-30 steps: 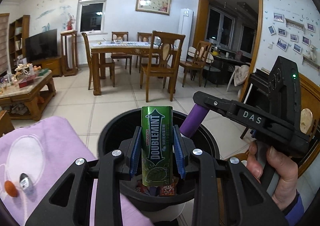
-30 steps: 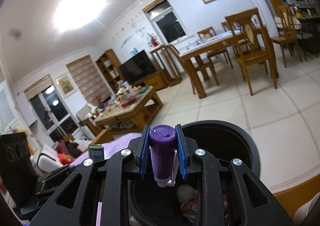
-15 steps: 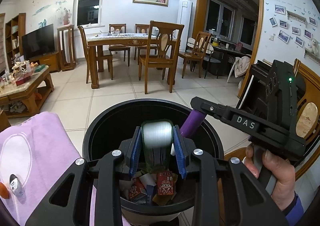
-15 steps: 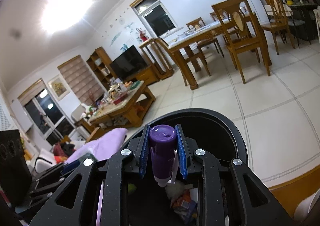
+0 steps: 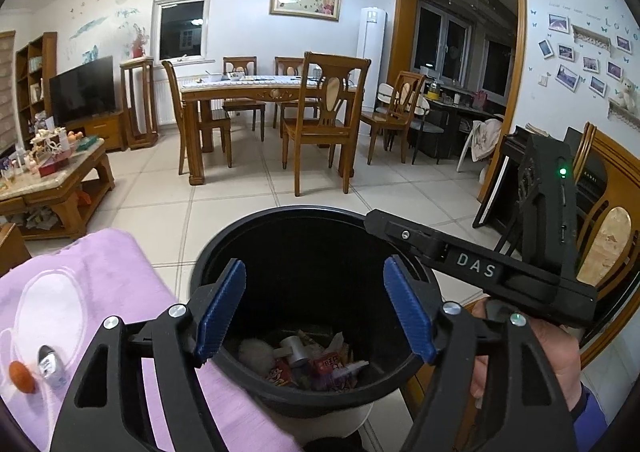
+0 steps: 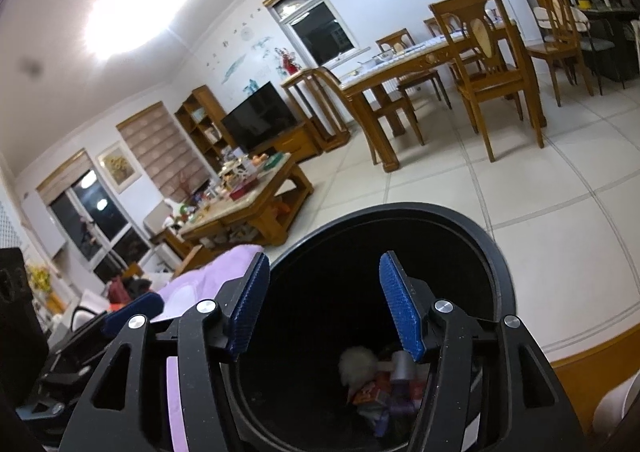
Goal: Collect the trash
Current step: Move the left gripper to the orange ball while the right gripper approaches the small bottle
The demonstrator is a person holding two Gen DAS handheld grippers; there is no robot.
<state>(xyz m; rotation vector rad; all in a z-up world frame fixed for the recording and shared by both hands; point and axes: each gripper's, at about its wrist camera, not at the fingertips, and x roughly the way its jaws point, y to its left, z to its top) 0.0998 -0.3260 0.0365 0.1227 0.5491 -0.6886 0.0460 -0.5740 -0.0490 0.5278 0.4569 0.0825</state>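
The trash (image 5: 304, 362) lay at the bottom of a round black plastic bin (image 5: 280, 219): crinkled red and white wrappers, a pale fuzzy ball (image 5: 256, 352) and a grey cylinder (image 5: 294, 346), heaped loosely together. The bin's smooth rim curved wide and its inner wall was dark and matte. Above the opening the left gripper (image 5: 314, 306) hung with its jaws spread wide, ribbed blue pads (image 5: 220, 306) bare and holding nothing. The right gripper (image 6: 334, 306) hovered over the same opening, jaws likewise parted and empty. A soft lilac cloth (image 5: 80, 292) lay just beside the bin, bearing a small orange ball (image 5: 21, 376). Beyond stood glossy pale floor tiles (image 5: 248, 195) and a carved wooden dining table (image 5: 260, 87).
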